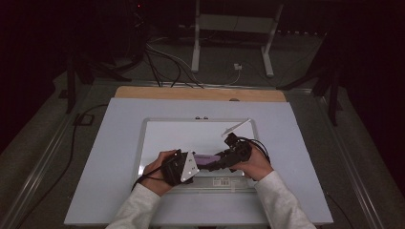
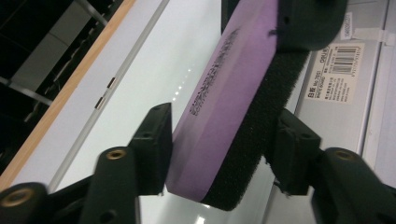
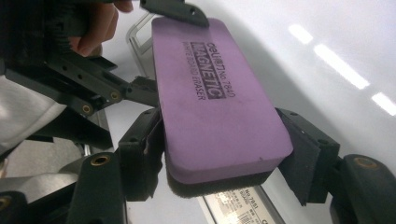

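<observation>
A purple whiteboard eraser (image 1: pixel 206 159) was held between two pairs of tongs just above the lower edge of a whiteboard (image 1: pixel 157 138), which was laid flat on a pale counter (image 1: pixel 110 157). The left tongs (image 1: pixel 190 165) were clamped on one end of the eraser, and the right tongs (image 1: pixel 220 160) were clamped on the other end, so that the eraser was carried by both at once.

In the left gripper view, the eraser (image 2: pixel 224 112) was seen on edge, its purple top pressed by one jaw and its black felt underside met by the other. In the right gripper view, the eraser (image 3: pixel 215 102) was seen from above with its printed "MAGNETIC" lettering readable, gripped across its width by the right tongs (image 3: pixel 219 154), while the left tongs (image 3: pixel 159 51) were closed on its far end. A barcode label (image 2: pixel 334 70) was seen on the silver frame of the whiteboard. White sleeves (image 1: pixel 282 202) were worn on both forearms.
</observation>
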`<state>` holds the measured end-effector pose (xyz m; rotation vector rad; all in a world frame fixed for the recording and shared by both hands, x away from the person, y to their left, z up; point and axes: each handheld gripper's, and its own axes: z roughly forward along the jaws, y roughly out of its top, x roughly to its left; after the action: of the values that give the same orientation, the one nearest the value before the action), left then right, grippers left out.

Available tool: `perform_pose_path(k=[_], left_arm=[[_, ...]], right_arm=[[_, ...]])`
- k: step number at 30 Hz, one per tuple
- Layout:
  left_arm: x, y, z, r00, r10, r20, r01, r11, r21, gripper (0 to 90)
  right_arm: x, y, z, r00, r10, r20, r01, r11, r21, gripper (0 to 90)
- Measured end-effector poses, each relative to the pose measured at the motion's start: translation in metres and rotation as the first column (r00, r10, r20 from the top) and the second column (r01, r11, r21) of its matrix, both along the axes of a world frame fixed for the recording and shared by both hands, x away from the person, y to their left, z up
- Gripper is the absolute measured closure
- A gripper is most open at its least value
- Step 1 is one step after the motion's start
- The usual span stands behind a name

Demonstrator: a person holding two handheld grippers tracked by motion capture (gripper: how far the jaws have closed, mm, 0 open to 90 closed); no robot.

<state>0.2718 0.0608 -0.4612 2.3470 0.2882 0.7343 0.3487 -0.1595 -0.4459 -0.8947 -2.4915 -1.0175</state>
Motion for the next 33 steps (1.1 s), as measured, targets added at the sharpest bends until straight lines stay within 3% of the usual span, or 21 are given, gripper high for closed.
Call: perform_pose_path(k=[4,7,11,15,17,19,22,25,28,29,32,33], left_arm=[[0.001,0.001,-0.001,0.9998,-0.001,-0.019,0.001,1.0000,-0.006,54.3],[0.002,0.002,0.000,0.9996,0.007,-0.029,-0.007,0.9998,-0.021,57.5],[0.006,0.010,0.003,0.9985,0.033,-0.044,-0.035,0.9985,-0.041,58.9],[0.010,0.018,0.006,0.9952,0.072,-0.066,-0.077,0.9944,-0.072,59.5],[0.012,0.021,0.007,0.9927,0.090,-0.080,-0.097,0.9913,-0.089,59.7],[0.015,0.024,0.008,0.9889,0.116,-0.093,-0.125,0.9877,-0.095,59.7],[0.019,0.029,0.009,0.9801,0.161,-0.116,-0.174,0.9789,-0.107,59.9],[0.024,0.034,0.009,0.9677,0.212,-0.137,-0.227,0.9673,-0.112,60.0],[0.028,0.040,0.009,0.9537,0.258,-0.155,-0.278,0.9518,-0.129,60.0],[0.029,0.042,0.010,0.9483,0.272,-0.164,-0.294,0.9463,-0.133,60.0],[0.033,0.049,0.010,0.9292,0.319,-0.186,-0.347,0.9277,-0.139,60.0],[0.034,0.051,0.010,0.9214,0.338,-0.191,-0.367,0.9200,-0.139,60.0]], right_arm=[[-0.001,0.000,0.000,0.9997,-0.005,0.024,0.005,0.9999,0.016,36.6],[-0.002,-0.002,0.003,0.9969,-0.028,0.073,0.025,0.9990,0.037,30.5],[-0.002,-0.008,0.004,0.9852,-0.074,0.155,0.067,0.9965,0.049,15.1],[-0.004,-0.013,0.006,0.9672,-0.131,0.217,0.123,0.9911,0.052,2.5],[-0.006,-0.015,0.006,0.9488,-0.157,0.274,0.155,0.9875,0.033,1.1],[-0.007,-0.017,0.006,0.9389,-0.178,0.294,0.178,0.9837,0.028,0.3],[-0.009,-0.021,0.006,0.9048,-0.224,0.362,0.236,0.9717,0.011,0.0],[-0.012,-0.027,0.005,0.8626,-0.272,0.426,0.296,0.9551,0.011,0.0],[-0.014,-0.035,0.003,0.8278,-0.322,0.459,0.356,0.9342,0.013,0.0],[-0.014,-0.038,0.003,0.8192,-0.336,0.465,0.372,0.9281,0.016,0.0],[-0.016,-0.047,0.001,0.7816,-0.387,0.489,0.425,0.9044,0.036,0.0],[-0.017,-0.050,0.000,0.7748,-0.398,0.491,0.434,0.8999,0.046,0.0]])
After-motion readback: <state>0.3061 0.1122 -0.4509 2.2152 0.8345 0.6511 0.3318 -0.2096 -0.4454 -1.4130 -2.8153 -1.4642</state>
